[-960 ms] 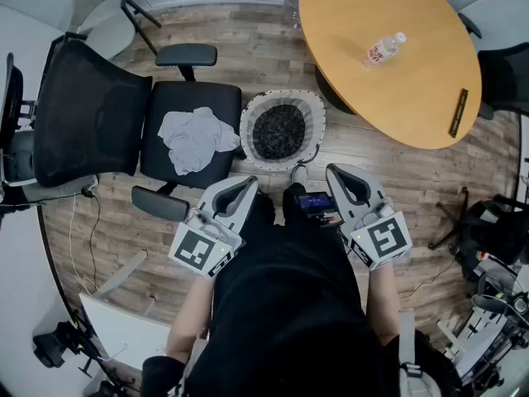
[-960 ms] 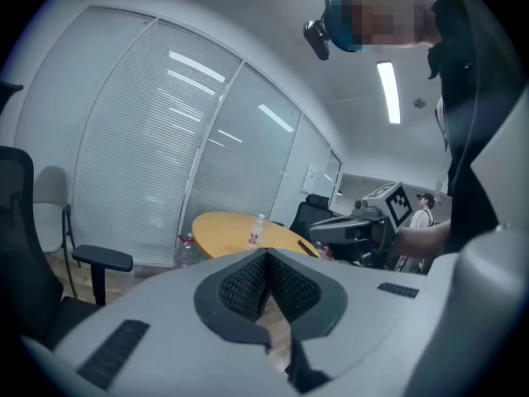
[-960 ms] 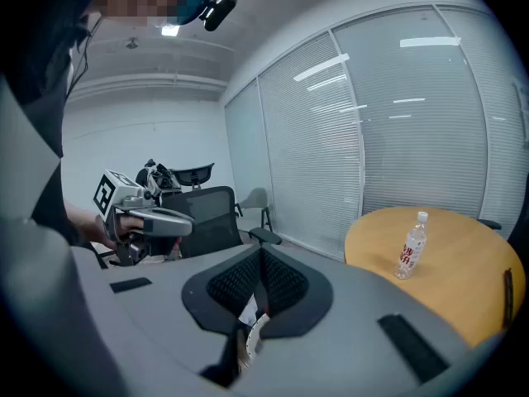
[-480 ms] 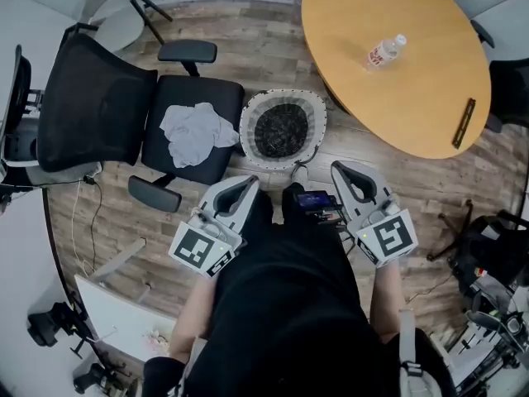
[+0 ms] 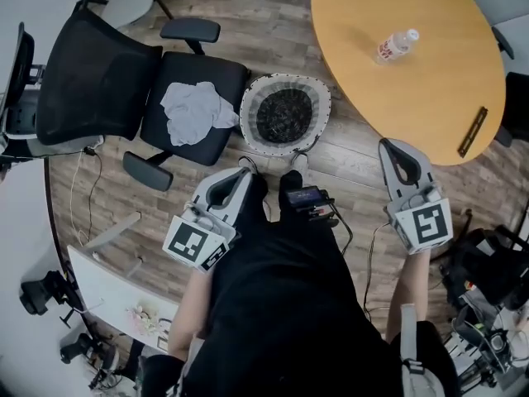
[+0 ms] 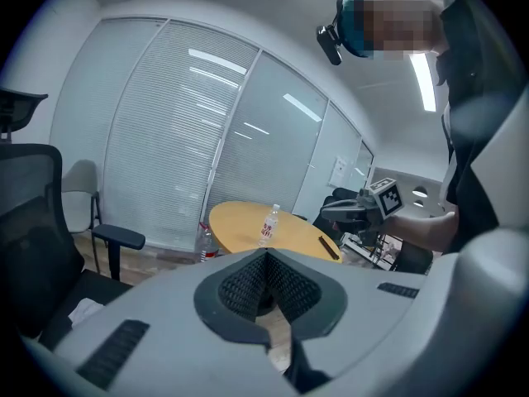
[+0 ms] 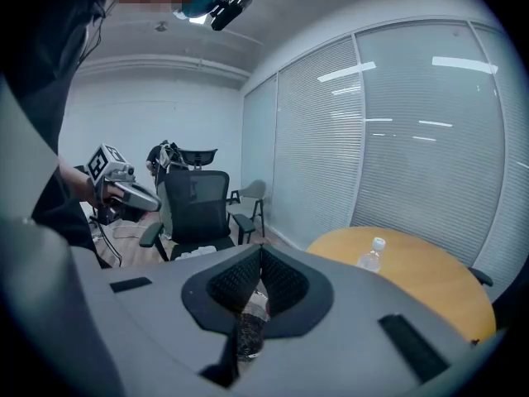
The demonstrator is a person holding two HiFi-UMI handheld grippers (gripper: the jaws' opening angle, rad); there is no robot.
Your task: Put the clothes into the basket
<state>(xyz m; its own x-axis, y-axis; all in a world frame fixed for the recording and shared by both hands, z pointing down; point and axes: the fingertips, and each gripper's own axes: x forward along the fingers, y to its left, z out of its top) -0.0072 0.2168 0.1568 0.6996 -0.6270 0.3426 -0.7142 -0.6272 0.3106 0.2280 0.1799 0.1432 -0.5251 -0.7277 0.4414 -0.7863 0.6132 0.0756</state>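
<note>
Wood-plank flooring (image 5: pixel 124 197) is filling the head view, with a round wooden table (image 5: pixel 397 98) at upper right carrying a plastic bottle (image 5: pixel 397 46). The clothes (image 5: pixel 194 112), a crumpled pale grey heap, are lying on the seat of a black office chair (image 5: pixel 99 73) at upper left. The basket (image 5: pixel 250 126) is standing on the floor just beside that seat, between the chair and the table, its dark inside showing. The person is holding the left gripper (image 5: pixel 235 182) low in front of the body, pointing up the picture toward the basket and well short of it. The right gripper (image 5: pixel 395 160) is hanging out to the right, near the table's edge.

Looking along the left gripper (image 6: pixel 266 259) in its own view, the jaws are pressing together at their tips with nothing pinched between them. Beyond them the table (image 6: pixel 240 226) and bottle (image 6: pixel 268 222) are showing, and the right gripper (image 6: pixel 331 210) is hanging in the air at right.

Looking along the right gripper (image 7: pixel 259 255) in its own view, the two pads are likewise meeting at the tips, clenched on nothing. Behind them the chair (image 7: pixel 194 201) is standing with the clothes (image 7: pixel 197 251) on its seat, the left gripper (image 7: pixel 149 198) is hovering at left, and the table (image 7: pixel 413 279) is curving away at right.
</note>
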